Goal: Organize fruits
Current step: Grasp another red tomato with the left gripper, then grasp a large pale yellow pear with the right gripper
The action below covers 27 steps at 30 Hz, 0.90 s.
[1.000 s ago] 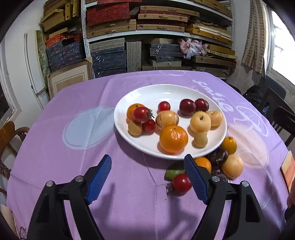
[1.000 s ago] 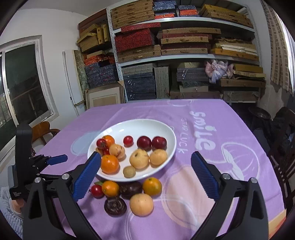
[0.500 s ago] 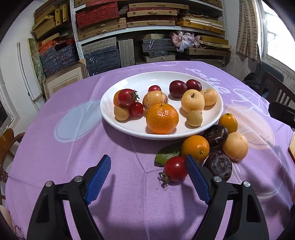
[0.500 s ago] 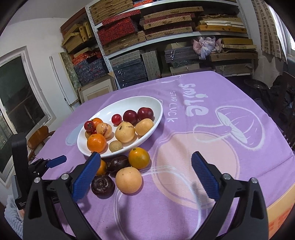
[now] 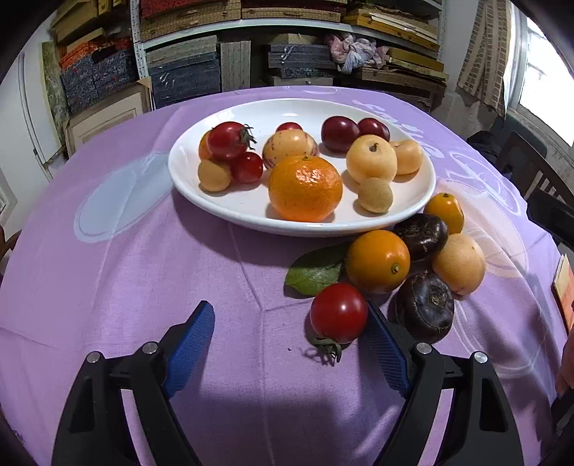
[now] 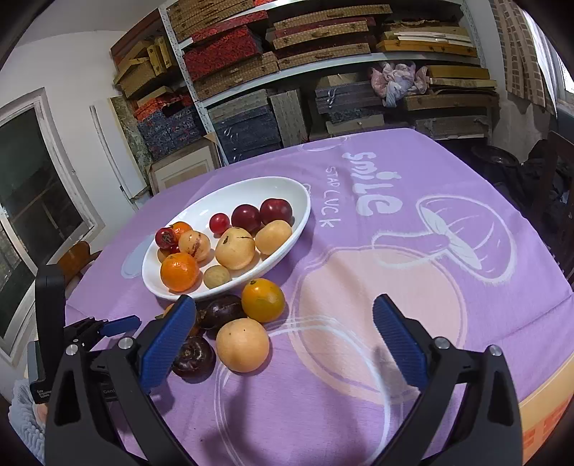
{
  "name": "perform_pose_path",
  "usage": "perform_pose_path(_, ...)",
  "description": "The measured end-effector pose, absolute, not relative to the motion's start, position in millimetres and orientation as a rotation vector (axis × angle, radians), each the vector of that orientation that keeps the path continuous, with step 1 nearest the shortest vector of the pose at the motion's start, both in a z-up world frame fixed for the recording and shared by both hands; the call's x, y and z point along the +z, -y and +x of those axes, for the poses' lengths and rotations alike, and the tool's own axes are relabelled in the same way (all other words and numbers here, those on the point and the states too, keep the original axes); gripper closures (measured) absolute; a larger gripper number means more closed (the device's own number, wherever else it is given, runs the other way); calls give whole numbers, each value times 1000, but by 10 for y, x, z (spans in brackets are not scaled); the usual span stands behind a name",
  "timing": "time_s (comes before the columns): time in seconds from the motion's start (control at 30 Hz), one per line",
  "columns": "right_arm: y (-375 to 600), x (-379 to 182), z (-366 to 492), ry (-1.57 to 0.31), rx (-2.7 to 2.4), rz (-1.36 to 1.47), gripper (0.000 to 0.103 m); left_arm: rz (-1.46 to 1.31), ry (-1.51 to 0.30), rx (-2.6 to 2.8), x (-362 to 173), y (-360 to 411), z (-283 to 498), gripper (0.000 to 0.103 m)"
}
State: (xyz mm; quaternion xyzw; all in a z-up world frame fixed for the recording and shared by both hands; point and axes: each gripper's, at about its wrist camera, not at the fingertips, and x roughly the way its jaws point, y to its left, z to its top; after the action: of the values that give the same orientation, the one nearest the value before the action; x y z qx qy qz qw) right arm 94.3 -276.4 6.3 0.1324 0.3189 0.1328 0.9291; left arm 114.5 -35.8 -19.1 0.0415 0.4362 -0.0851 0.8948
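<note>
Left gripper [image 5: 287, 344], jaws open, is nearing tomato [image 5: 338, 312] near tabletop's near edge: centre it, squeeze gently; right gripper [image 6: 287, 337] is idling open.

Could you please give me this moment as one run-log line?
left gripper: open, red tomato by its right finger, ungripped | right gripper: open, empty | white plate: partly filled | loose fruit on cloth beside plate

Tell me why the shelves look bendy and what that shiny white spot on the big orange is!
Left wrist view: the fisheye lens curves the shelves and darkens the corners; the spot on the big orange is glare, and the plate casts a soft shadow on the tablecloth. Right wrist view: same bending, with bright window glare at the right edge.
</note>
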Motion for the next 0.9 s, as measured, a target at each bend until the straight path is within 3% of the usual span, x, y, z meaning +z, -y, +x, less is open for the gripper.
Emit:
perform_pose_path(0.07,2770,57,955,-656,269,273,6,66,-889,-175,-172,307,1141,24)
perform_pose_path(0.13,2777,51,958,-658,268,275,6,58,-888,-162,-182,270,1160,37)
perform_pose_path(0.2,2775,52,964,-658,268,275,6,52,-893,-159,-185,249,1163,44)
perform_pose_path(0.37,2789,40,974,-660,262,278,5,50,-893,-173,-177,231,1127,46)
perform_pose_path(0.4,2794,34,979,-662,260,279,5,47,-890,-174,-170,216,1117,53)
perform_pose_path(0.57,2811,17,991,-673,259,290,5,0,-885,-199,-161,129,1136,66)
perform_pose_path(0.77,2775,12,985,-681,271,278,5,-16,-881,-204,-162,104,1149,67)
perform_pose_path(0.83,2725,2,992,-701,294,257,5,12,-873,-163,-151,102,1145,74)
perform_pose_path(0.9,2627,-7,986,-721,313,202,5,61,-861,-81,-137,65,1149,74)
